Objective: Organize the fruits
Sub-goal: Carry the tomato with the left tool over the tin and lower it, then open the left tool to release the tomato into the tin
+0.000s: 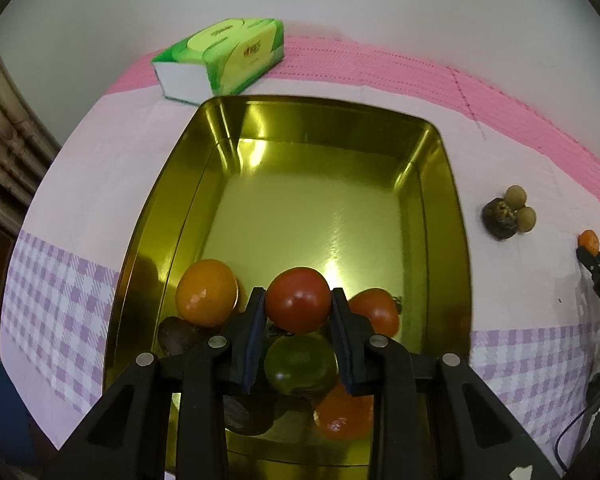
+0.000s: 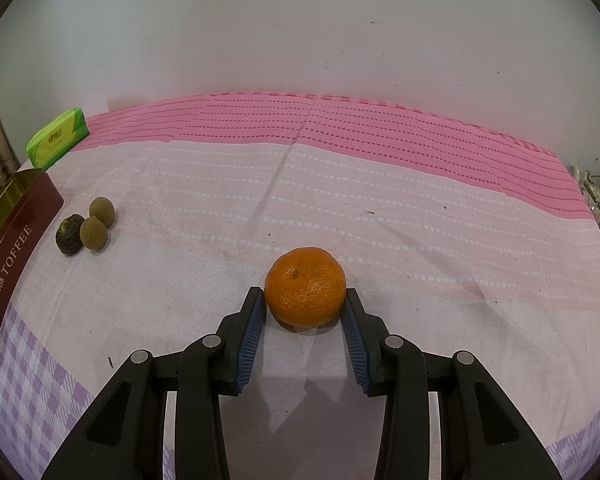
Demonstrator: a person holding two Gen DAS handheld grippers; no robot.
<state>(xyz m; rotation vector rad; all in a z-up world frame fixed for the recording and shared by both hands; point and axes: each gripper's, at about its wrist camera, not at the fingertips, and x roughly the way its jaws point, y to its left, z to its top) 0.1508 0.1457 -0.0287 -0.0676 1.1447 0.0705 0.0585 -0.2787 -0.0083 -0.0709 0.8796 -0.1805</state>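
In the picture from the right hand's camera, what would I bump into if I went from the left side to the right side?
Toffee tin → dark wrinkly fruit → two small brownish-green round fruits → tangerine held in the right gripper. The green tissue pack sits farther back, above the tin.

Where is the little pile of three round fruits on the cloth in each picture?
Left wrist view: the three small fruits lie at the right, on the cloth beside the gold tin.
Right wrist view: the same pile lies at the left, next to the tin's brown wall.
Shared landmark: the green tissue pack.
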